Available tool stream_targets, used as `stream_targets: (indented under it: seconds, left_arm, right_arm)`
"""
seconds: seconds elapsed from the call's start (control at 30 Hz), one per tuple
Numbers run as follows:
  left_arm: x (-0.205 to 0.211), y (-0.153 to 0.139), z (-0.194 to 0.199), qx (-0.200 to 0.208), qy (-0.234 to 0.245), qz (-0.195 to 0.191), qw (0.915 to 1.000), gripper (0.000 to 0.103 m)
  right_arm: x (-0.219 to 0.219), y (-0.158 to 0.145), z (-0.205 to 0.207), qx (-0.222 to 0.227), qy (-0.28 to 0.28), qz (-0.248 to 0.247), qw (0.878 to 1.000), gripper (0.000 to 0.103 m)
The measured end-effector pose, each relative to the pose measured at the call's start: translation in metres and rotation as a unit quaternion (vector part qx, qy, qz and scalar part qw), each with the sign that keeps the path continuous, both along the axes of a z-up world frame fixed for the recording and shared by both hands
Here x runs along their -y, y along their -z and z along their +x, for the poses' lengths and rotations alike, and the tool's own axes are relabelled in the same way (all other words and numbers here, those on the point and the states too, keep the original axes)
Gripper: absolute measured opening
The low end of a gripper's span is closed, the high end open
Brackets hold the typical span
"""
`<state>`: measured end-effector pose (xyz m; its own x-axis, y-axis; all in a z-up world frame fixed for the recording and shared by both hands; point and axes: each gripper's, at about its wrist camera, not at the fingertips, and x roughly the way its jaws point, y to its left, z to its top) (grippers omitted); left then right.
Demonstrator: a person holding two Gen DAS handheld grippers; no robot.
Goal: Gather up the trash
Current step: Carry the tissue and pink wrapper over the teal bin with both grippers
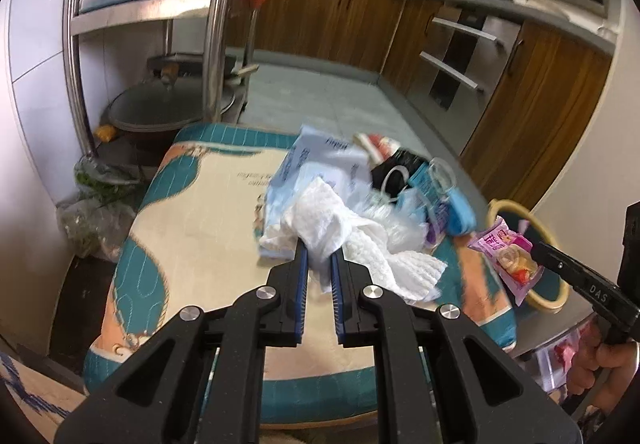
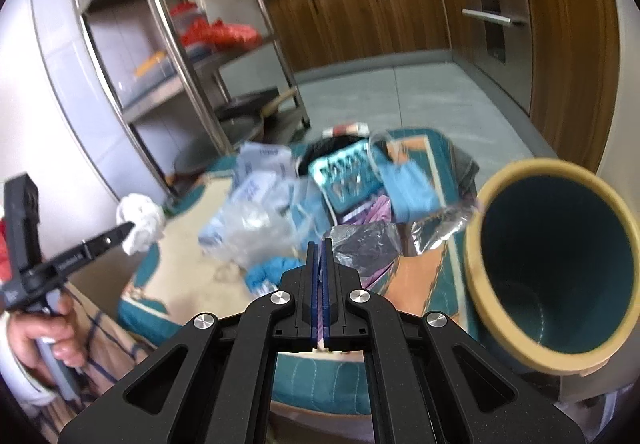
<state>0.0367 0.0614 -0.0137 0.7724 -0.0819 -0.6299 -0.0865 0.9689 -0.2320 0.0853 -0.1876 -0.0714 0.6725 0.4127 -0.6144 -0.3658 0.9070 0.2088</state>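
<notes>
My left gripper (image 1: pixel 320 258) is shut on a crumpled white paper towel (image 1: pixel 332 224), held just above the table; the right wrist view shows this gripper (image 2: pixel 127 228) with the towel (image 2: pixel 140 217) at its tip. My right gripper (image 2: pixel 320 248) is shut on a pink snack wrapper (image 1: pixel 506 254), whose silvery inside (image 2: pixel 366 240) faces its camera. In the left wrist view that gripper (image 1: pixel 536 250) sits beside a tan-rimmed teal bin (image 1: pixel 550 302). The bin's mouth (image 2: pixel 536 167) opens just right of the wrapper. More trash (image 1: pixel 360 171) lies piled on the table: blue-white plastic bags, a blue glove, a teal carton.
The table carries a teal and cream cloth (image 1: pixel 208 211). A steel shelf rack (image 1: pixel 216 23) with a wok (image 1: pixel 160 115) stands behind it at the left. Bags of greens (image 1: pixel 96 211) lie on the floor. Wooden cabinets (image 1: pixel 328 15) and an oven (image 2: pixel 496 11) line the far walls.
</notes>
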Motion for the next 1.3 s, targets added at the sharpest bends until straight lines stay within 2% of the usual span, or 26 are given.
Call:
stream_targets:
  seconds: [0.17, 0.33, 0.53, 0.83, 0.97, 1.3]
  left_arm:
    - [0.013, -0.01, -0.004, 0.032, 0.032, 0.002, 0.999, 0.01]
    - [0.037, -0.014, 0.004, 0.034, 0.069, 0.012, 0.9969, 0.01]
    - [0.086, -0.022, 0.023, 0.038, 0.136, 0.015, 0.9898, 0.01]
    - [0.192, -0.012, 0.063, 0.021, 0.243, 0.017, 0.9696, 0.01]
    - [0.231, -0.004, 0.084, 0.007, 0.265, 0.019, 0.9641, 0.01]
    - [0.313, 0.017, 0.136, -0.024, 0.313, 0.07, 0.9469, 0.011]
  right_arm:
    - [0.018, -0.022, -0.01, 0.029, 0.018, 0.014, 0.999, 0.002]
    - [0.048, -0.037, -0.02, 0.052, 0.055, 0.009, 0.997, 0.002]
    - [0.087, -0.04, -0.018, 0.051, 0.117, 0.008, 0.992, 0.002]
    - [0.126, -0.032, -0.01, 0.029, 0.178, 0.022, 0.983, 0.002]
    - [0.143, -0.021, -0.002, 0.006, 0.198, 0.026, 0.98, 0.002]
    - [0.189, 0.022, 0.016, -0.076, 0.246, 0.079, 0.963, 0.003]
